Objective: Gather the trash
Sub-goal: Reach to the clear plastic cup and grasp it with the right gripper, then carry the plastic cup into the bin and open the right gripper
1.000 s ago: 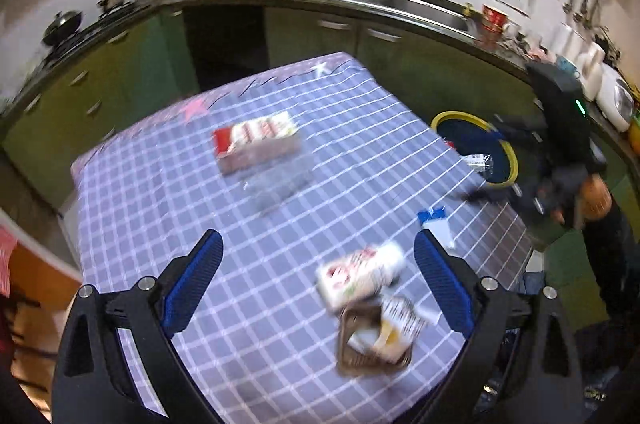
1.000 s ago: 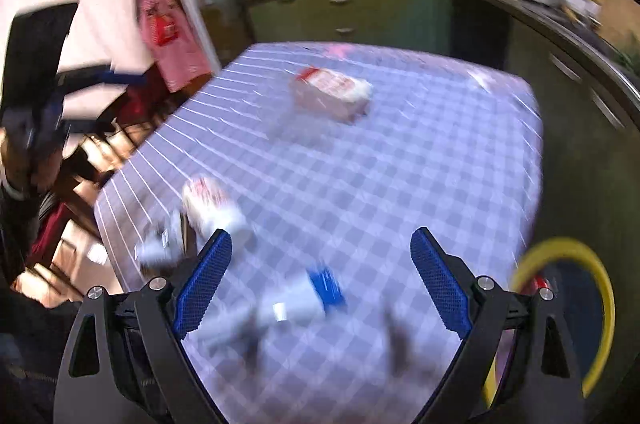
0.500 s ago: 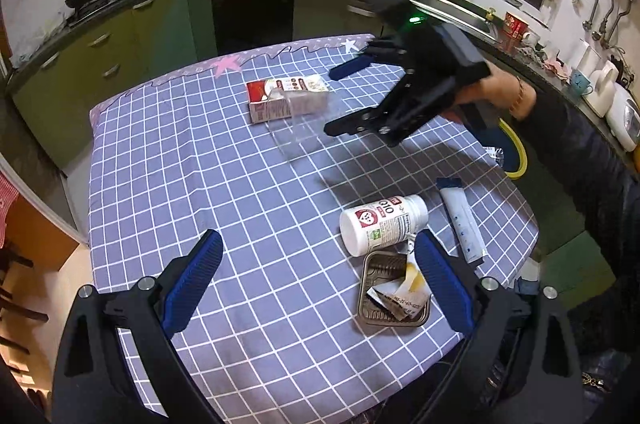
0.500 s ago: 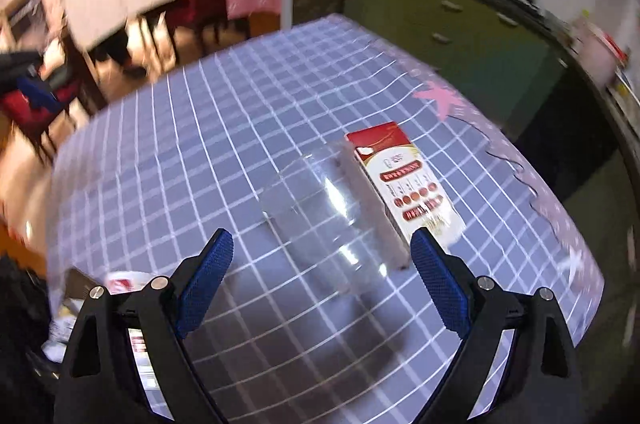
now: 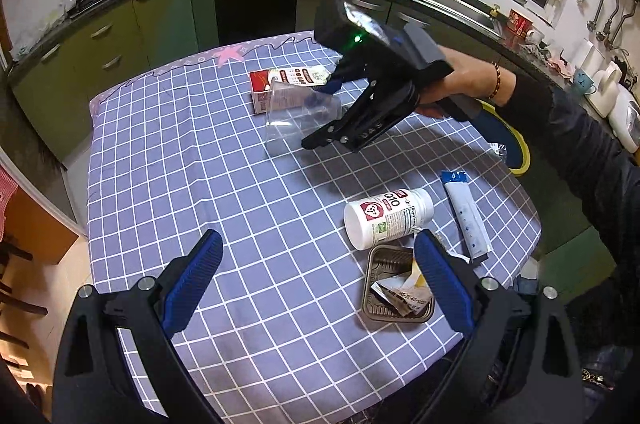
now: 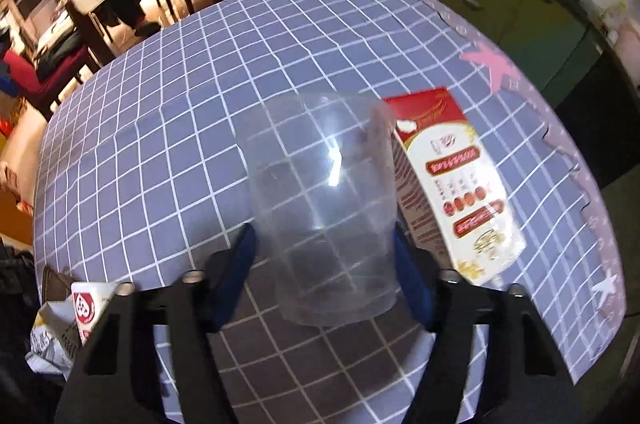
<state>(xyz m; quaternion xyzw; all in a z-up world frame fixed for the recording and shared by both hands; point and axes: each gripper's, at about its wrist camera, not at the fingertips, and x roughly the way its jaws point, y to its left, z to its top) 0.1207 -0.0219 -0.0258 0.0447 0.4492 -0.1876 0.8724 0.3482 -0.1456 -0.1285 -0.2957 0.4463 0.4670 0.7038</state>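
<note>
On the far half of the checked tablecloth (image 5: 208,152), at about twelve o'clock from the left gripper (image 5: 316,288), lies the clear plastic cup (image 5: 298,122) on its side, touching the red-and-white carton (image 5: 280,86) behind it. Going left to right in the left wrist view: that left gripper hangs over the near edge with its jaws wide apart and nothing between them; the cup and carton come next; then the right gripper (image 5: 322,104), reaching in from three o'clock in a hand (image 5: 460,84), straddles the cup.

In the right wrist view the cup (image 6: 324,208) fills the gap between the blue pads (image 6: 410,280): its long axis runs from six to twelve o'clock, base toward the camera and open mouth away, so the pads meet its sides across the narrow end. The jaws are closing on it; they look at or almost at the wall, and I cannot tell whether they press yet. The carton (image 6: 452,184) sits hard against the cup at two o'clock, so the right-hand pad has little room there.

Nearer the left gripper, at about one to two o'clock, wait the white bottle (image 5: 386,218), the foil tray (image 5: 370,288) of scraps and the tube (image 5: 466,212). The bin (image 5: 516,148) shows off the table's edge at three o'clock, on the right hand's side.
</note>
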